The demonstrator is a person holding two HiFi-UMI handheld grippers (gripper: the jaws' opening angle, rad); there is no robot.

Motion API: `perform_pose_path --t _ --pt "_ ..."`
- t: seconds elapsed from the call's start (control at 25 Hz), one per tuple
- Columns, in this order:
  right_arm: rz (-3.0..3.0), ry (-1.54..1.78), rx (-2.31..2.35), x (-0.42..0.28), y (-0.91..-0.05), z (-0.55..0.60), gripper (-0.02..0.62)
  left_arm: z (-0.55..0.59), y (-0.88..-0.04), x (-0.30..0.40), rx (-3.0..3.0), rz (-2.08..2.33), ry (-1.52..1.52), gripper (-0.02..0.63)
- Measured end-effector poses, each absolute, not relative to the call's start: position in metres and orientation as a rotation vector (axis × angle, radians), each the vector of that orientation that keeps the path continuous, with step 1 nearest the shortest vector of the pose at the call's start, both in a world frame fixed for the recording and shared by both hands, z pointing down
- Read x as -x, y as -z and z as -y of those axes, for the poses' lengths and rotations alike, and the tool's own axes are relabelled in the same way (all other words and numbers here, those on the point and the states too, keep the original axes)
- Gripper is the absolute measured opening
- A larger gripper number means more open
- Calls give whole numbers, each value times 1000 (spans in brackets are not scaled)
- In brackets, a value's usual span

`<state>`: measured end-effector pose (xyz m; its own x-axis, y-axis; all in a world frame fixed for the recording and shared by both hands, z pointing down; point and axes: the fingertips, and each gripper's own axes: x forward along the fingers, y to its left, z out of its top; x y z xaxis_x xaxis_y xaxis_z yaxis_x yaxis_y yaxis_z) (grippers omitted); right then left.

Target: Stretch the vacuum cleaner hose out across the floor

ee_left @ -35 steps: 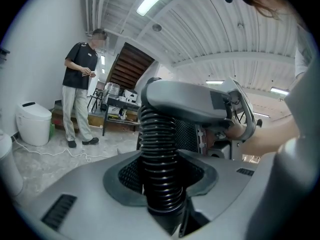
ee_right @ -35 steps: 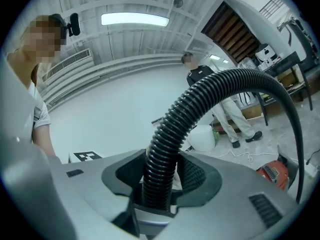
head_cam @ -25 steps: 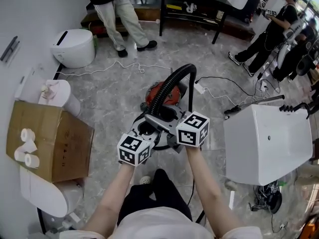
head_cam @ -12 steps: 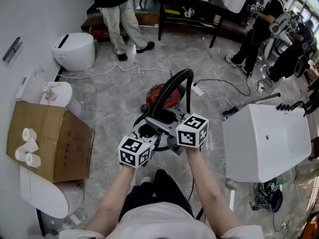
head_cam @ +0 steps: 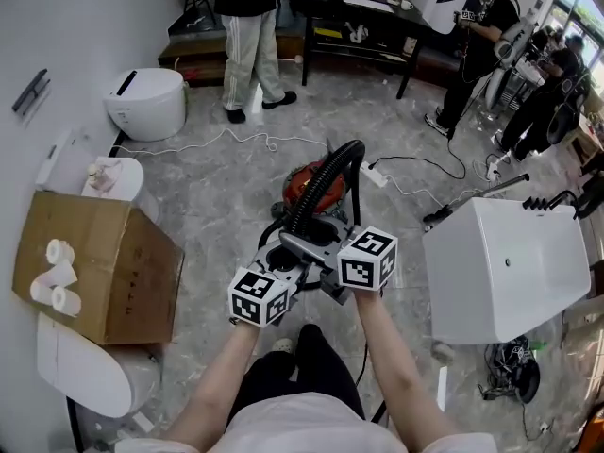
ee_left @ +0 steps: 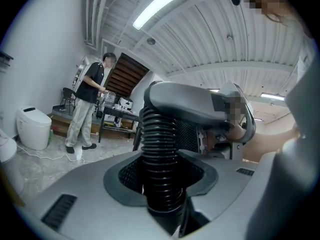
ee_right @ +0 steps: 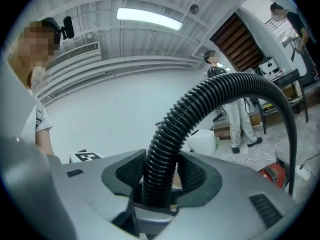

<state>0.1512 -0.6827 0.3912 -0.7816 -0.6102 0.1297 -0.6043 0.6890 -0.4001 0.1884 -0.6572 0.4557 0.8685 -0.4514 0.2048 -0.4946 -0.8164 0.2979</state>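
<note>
Left gripper view shows the left gripper (ee_left: 161,186) with its jaws partly closed and the dark ribbed pads pressed on either side of the hose (ee_left: 159,156), which stands upright between them. Just above that grip the hose ends in a grey curved handle piece (ee_left: 190,101). Right gripper view shows the right gripper (ee_right: 161,184) clamped in the same way, its pads tight on both sides of the black corrugated tube a little further along.

From the right gripper's jaws the hose rises, bends over in a high arch and drops to the red vacuum cleaner (head_cam: 311,183) on the floor (the loop is short and steep, not laid out flat). In the head view both grippers sit close together in front of the person, held up above the floor, with the canister just beyond them.

The floor (head_cam: 212,201) is grey marbled tile. A white cable (head_cam: 226,138) trails across it, and a power strip (head_cam: 376,173) lies near the canister. To the left a cardboard box (head_cam: 104,267) stands against the wall with paper rolls (head_cam: 55,276) on it, and a white toilet (head_cam: 146,102) sits further back. A large white cabinet (head_cam: 505,267) stands on the right. A person in striped trousers (head_cam: 247,41) stands by a dark table (head_cam: 377,22) at the far end.
</note>
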Motion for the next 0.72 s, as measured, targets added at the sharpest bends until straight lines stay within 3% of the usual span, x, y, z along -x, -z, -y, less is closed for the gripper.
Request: perform_pose_path --t 0.72 --pt "-2860 650 967 -149 -379 646 198 623 -443 -184 -2730 758 -163 167"
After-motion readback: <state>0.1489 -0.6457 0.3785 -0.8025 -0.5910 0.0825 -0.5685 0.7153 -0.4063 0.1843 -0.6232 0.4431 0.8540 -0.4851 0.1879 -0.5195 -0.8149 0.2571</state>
